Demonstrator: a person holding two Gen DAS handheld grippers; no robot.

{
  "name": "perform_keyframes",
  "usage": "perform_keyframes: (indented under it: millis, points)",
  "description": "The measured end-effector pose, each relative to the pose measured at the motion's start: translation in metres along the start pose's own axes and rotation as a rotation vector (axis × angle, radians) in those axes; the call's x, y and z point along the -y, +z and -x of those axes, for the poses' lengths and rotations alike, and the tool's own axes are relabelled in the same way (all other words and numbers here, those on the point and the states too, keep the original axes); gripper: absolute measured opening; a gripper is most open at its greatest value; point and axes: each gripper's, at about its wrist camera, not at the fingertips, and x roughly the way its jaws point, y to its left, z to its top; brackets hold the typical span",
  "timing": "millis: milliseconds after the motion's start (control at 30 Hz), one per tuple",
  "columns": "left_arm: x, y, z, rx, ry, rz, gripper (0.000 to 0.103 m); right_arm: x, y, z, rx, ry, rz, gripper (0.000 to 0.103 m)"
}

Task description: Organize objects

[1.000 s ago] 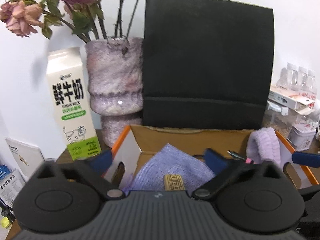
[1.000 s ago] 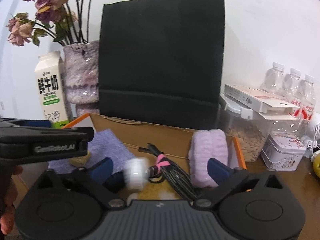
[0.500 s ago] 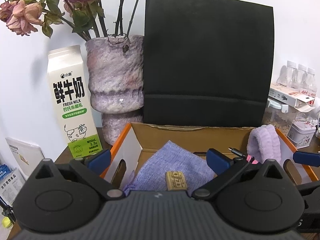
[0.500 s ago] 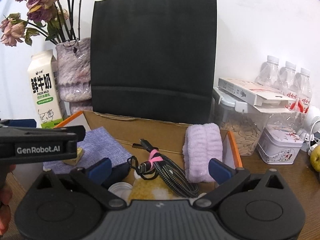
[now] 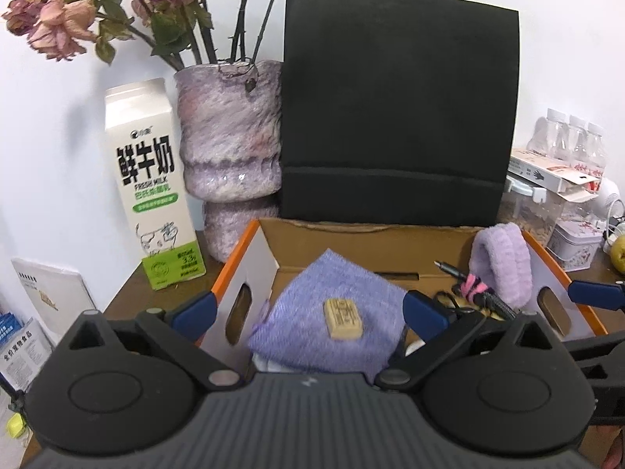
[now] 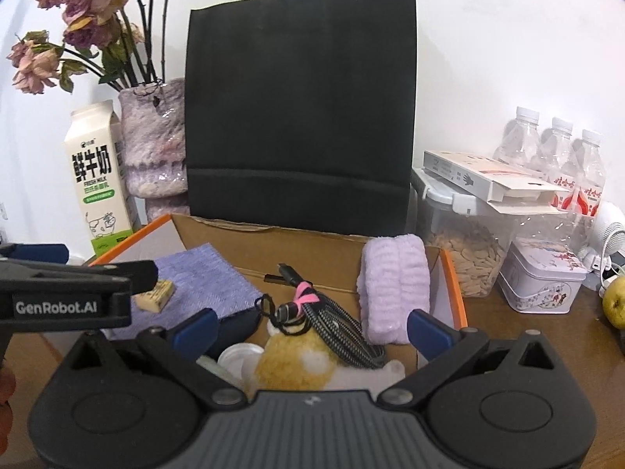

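An open cardboard box (image 5: pixel 390 248) (image 6: pixel 312 250) with orange edges holds a purple cloth (image 5: pixel 328 328) (image 6: pixel 203 281) with a small tan block (image 5: pixel 343 318) (image 6: pixel 154 295) on it, a lilac fuzzy band (image 5: pixel 502 265) (image 6: pixel 394 285), a braided cable with a pink tie (image 6: pixel 324 320) (image 5: pixel 474 293), a yellow plush (image 6: pixel 293 359) and a white lid (image 6: pixel 238 355). My left gripper (image 5: pixel 308 312) is open and empty over the box's left part. My right gripper (image 6: pixel 310 326) is open and empty over the box's near right part.
Behind the box stand a black paper bag (image 5: pixel 398 117) (image 6: pixel 300 105), a purple vase of dried roses (image 5: pixel 230 144) and a milk carton (image 5: pixel 150 183) (image 6: pixel 97 176). To the right are a seed container (image 6: pixel 468 242), a tin (image 6: pixel 543 277), water bottles (image 6: pixel 554 148) and a pear (image 6: pixel 615 301).
A white lid that was in motion between my right fingers now lies in the box. Both grippers have pulled back and risen a little.
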Motion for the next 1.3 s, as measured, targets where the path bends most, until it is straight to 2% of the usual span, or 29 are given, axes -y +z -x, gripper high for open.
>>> perform_keyframes:
  millis: [533,1033,1300]
  points:
    - [-0.014,-0.05,0.087,-0.056,-0.002,0.04,0.103,-0.007,-0.045,0.084,-0.018,0.024,-0.012,0.103]
    - [-0.019,-0.093,0.182,-0.067,-0.002,0.034,0.103,-0.012,-0.083,0.185,0.006,0.03,-0.025,0.103]
    - [-0.02,-0.128,0.248,-0.065,-0.008,0.027,0.103,-0.021,-0.12,0.249,0.005,0.053,-0.027,0.103]
